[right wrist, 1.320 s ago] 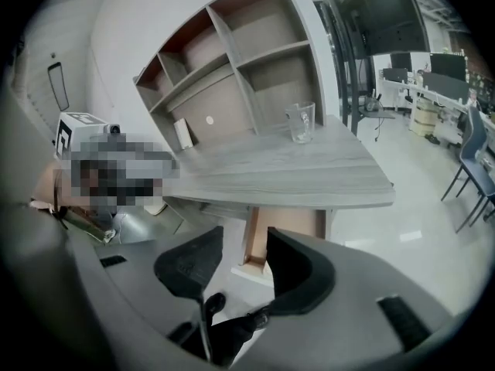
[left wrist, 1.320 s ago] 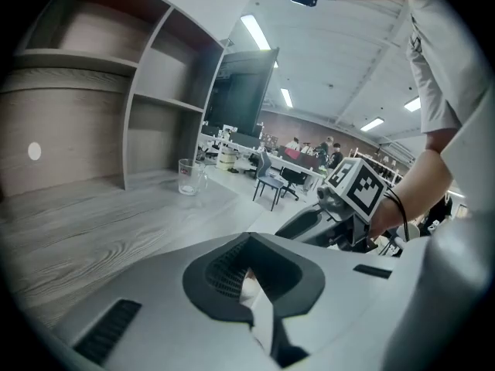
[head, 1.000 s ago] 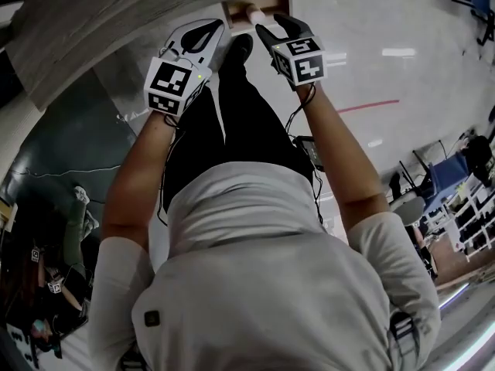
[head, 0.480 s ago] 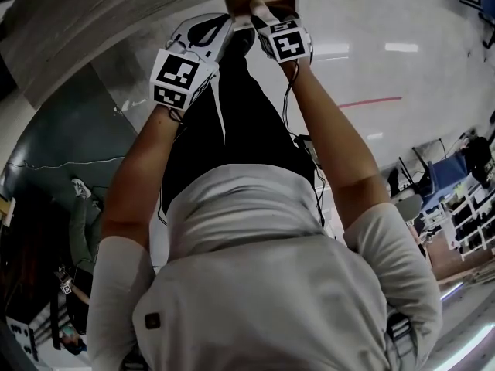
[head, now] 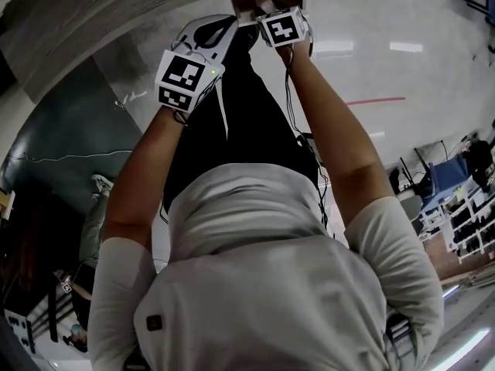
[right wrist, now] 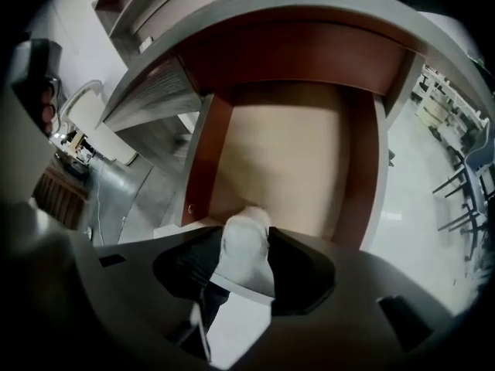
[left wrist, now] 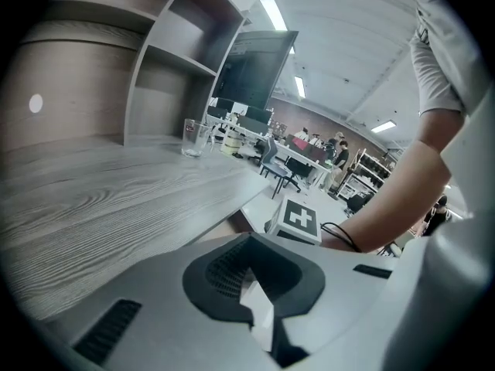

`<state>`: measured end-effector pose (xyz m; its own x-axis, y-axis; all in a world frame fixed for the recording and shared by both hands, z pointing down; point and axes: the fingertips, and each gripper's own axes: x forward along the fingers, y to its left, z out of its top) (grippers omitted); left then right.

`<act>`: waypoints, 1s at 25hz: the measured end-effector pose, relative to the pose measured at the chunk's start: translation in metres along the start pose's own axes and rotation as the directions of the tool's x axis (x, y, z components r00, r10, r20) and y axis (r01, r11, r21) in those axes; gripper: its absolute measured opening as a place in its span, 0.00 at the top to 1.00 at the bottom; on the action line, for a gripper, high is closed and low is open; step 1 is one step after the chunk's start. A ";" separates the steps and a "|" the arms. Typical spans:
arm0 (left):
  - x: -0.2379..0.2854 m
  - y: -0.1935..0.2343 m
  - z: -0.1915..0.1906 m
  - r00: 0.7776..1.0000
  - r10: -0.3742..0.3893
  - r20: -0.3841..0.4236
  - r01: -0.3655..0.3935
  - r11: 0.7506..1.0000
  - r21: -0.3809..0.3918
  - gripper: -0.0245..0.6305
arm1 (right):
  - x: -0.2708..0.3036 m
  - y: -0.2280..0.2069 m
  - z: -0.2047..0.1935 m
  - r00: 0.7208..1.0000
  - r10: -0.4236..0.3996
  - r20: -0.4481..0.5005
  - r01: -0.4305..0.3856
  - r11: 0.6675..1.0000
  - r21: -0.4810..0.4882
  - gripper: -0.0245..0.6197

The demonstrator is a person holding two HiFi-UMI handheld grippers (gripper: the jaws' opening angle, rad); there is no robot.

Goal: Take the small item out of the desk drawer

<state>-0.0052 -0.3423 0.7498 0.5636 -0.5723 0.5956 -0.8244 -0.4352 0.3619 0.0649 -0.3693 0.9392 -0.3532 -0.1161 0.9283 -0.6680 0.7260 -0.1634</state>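
right gripper (right wrist: pixel 247 230) at open drawer (right wrist: pixel 288 149), jaws closed on small white item (right wrist: pixel 244 257). item sits at drawer's front end, between pads, bare drawer floor just behind it; looks not yet lifted clear. gripper comes in from front, likely so item can be drawn straight back without hitting drawer sides. left gripper (left wrist: pixel 249 246) jaws together, nothing held, by desk top (left wrist: pixel 100 207) edge just left of drawer (probably kept out of right arm's way).

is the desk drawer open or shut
Open: the right gripper view shows the drawer pulled out from under the desktop, its tan floor exposed, with the right gripper shut on a small white item.
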 end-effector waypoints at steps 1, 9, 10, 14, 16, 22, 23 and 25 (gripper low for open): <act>-0.001 0.000 -0.001 1.000 0.001 0.001 -0.001 1.000 -0.005 0.94 | 0.001 0.000 -0.002 1.000 -0.001 -0.005 0.001 1.000 0.000 0.67; -0.004 0.005 0.001 1.000 0.013 0.000 -0.013 1.000 -0.018 0.94 | -0.004 -0.001 0.002 1.000 0.005 0.001 -0.005 1.000 -0.001 0.73; -0.005 0.005 0.002 1.000 0.015 0.001 -0.015 1.000 -0.016 0.94 | -0.007 -0.002 0.002 1.000 0.002 0.007 -0.002 1.000 -0.002 0.73; -0.014 0.006 0.008 1.000 0.025 0.011 -0.025 1.000 -0.007 0.94 | -0.020 -0.001 0.007 1.000 -0.009 0.029 0.009 1.000 0.009 0.73; -0.021 0.005 0.012 1.000 0.028 0.015 -0.027 1.000 -0.001 0.94 | -0.030 0.001 0.010 0.999 -0.013 0.041 0.012 1.000 0.018 0.73; -0.046 -0.005 0.026 0.999 0.017 0.043 -0.018 0.999 0.034 0.94 | -0.059 0.021 0.007 0.999 0.017 0.040 -0.020 0.997 0.077 0.73; -0.050 -0.007 0.029 0.999 0.014 0.051 -0.016 0.999 0.042 0.94 | -0.066 0.023 0.009 0.999 0.012 0.052 -0.016 0.997 0.079 0.73; -0.060 -0.012 0.036 0.998 0.009 0.066 -0.013 0.998 0.055 0.94 | -0.082 0.026 0.017 0.997 -0.002 0.083 -0.004 0.997 0.078 0.73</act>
<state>-0.0266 -0.3279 0.6839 0.5584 -0.6212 0.5499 -0.8274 -0.4654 0.3144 0.0654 -0.3522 0.8527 -0.4045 -0.1733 0.8980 -0.7156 0.6714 -0.1928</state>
